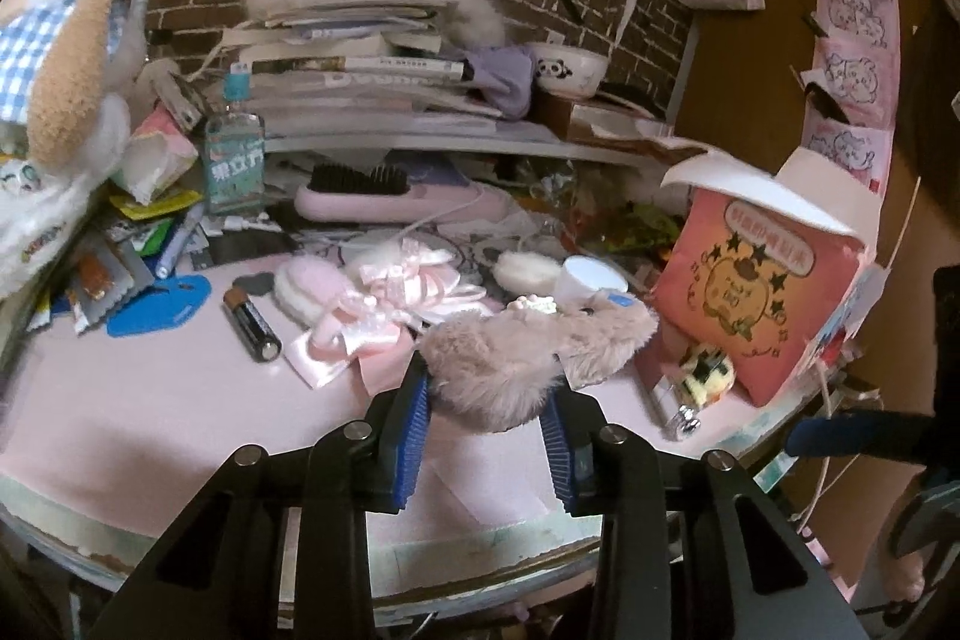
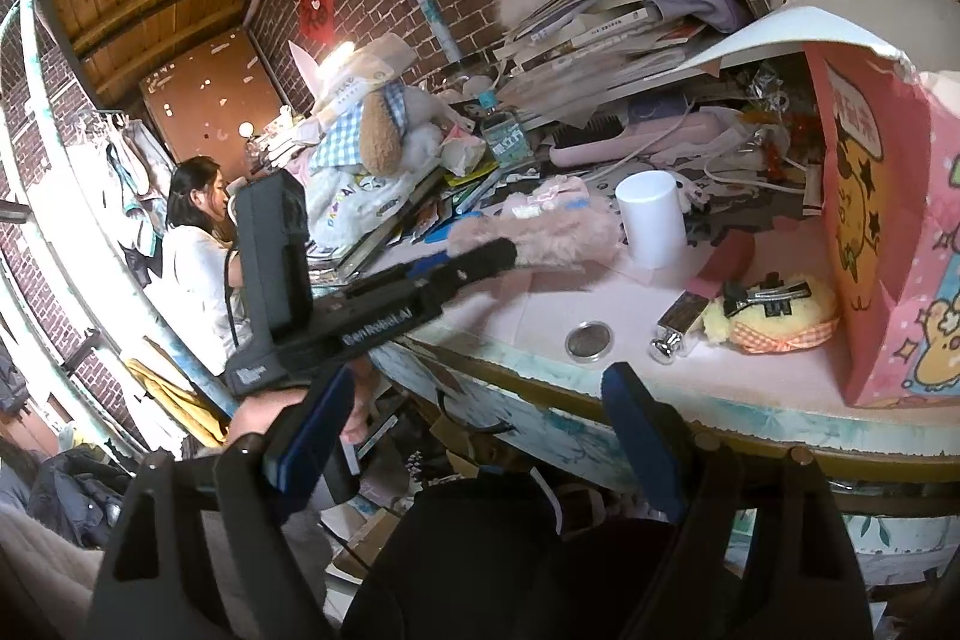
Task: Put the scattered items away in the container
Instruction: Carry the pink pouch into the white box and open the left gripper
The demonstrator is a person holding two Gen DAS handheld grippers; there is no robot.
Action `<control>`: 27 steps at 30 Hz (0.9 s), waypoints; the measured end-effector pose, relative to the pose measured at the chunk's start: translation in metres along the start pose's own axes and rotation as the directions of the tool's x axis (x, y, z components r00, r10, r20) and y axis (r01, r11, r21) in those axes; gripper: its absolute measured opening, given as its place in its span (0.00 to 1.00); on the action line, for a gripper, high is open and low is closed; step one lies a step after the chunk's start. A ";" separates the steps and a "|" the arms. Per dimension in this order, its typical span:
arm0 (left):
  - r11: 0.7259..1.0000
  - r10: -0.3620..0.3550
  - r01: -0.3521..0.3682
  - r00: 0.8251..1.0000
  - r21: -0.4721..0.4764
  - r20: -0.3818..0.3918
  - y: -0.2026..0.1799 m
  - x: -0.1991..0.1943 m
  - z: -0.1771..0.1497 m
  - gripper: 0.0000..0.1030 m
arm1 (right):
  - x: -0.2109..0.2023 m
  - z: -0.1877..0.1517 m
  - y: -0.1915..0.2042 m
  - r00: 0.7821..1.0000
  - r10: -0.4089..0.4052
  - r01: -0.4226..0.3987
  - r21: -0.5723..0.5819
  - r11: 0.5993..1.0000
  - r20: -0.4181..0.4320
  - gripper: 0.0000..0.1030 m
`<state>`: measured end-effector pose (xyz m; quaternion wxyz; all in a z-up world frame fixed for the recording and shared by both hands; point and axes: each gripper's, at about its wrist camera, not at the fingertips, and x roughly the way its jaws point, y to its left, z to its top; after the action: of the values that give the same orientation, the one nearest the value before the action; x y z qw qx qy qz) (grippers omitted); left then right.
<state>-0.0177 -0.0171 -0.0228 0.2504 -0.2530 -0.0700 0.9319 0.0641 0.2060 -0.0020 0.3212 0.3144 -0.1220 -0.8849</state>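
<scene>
My left gripper (image 1: 487, 394) is shut on a fluffy pink fur piece (image 1: 528, 352), held just above the pink table top (image 1: 150, 412). The right wrist view shows the same fur piece (image 2: 540, 235) at the tip of that gripper. A pink cartoon paper bag (image 1: 756, 298) with a torn white rim stands at the table's right end, also seen as the bag (image 2: 888, 220). Loose on the table lie a battery (image 1: 252, 325), a pink satin bow (image 1: 384, 304), a white cup (image 2: 651, 220), a yellow plush clip (image 2: 774, 310) and a small glass bottle (image 2: 675, 328). My right gripper (image 2: 480, 382) is open and holds nothing, off the table's front edge.
A stack of books (image 1: 360, 64), a pink hairbrush (image 1: 384, 196), a mouthwash bottle (image 1: 234, 160) and a plush toy (image 1: 66, 88) crowd the back and left. A round lid (image 2: 589, 340) lies near the front edge. A person (image 2: 198, 244) sits in the background.
</scene>
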 end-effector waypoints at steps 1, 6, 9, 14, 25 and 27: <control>1.000 -0.006 0.006 1.000 0.000 0.006 -0.001 -0.002 0.003 0.28 | 0.001 0.000 0.000 1.000 -0.005 0.005 -0.001 1.000 -0.001 0.80; 0.999 -0.027 0.026 0.999 0.032 0.034 -0.012 -0.009 0.028 0.28 | 0.010 0.001 -0.005 0.999 -0.042 0.042 -0.003 0.999 0.003 0.80; 0.997 -0.061 0.059 0.997 0.055 0.045 -0.024 -0.011 0.045 0.28 | 0.016 0.005 -0.010 0.996 -0.083 0.083 -0.005 0.996 0.026 0.80; 0.988 -0.128 0.121 0.990 0.100 0.064 -0.050 -0.014 0.078 0.28 | 0.025 0.011 -0.014 0.978 -0.192 0.192 0.005 0.981 0.079 0.80; 0.911 -0.334 0.342 0.940 0.230 -0.074 -0.127 0.018 0.131 0.28 | 0.033 0.009 -0.024 0.962 -0.262 0.261 0.023 0.965 0.076 0.80; 0.896 -0.341 0.360 0.933 0.258 -0.116 -0.145 0.028 0.135 0.28 | 0.033 0.008 -0.024 0.963 -0.260 0.259 0.024 0.966 0.076 0.80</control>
<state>-0.0443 0.1217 0.1185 0.4492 -0.2304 0.0242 0.8629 0.0277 0.2035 -0.0213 0.1954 0.2948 -0.0983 -0.9302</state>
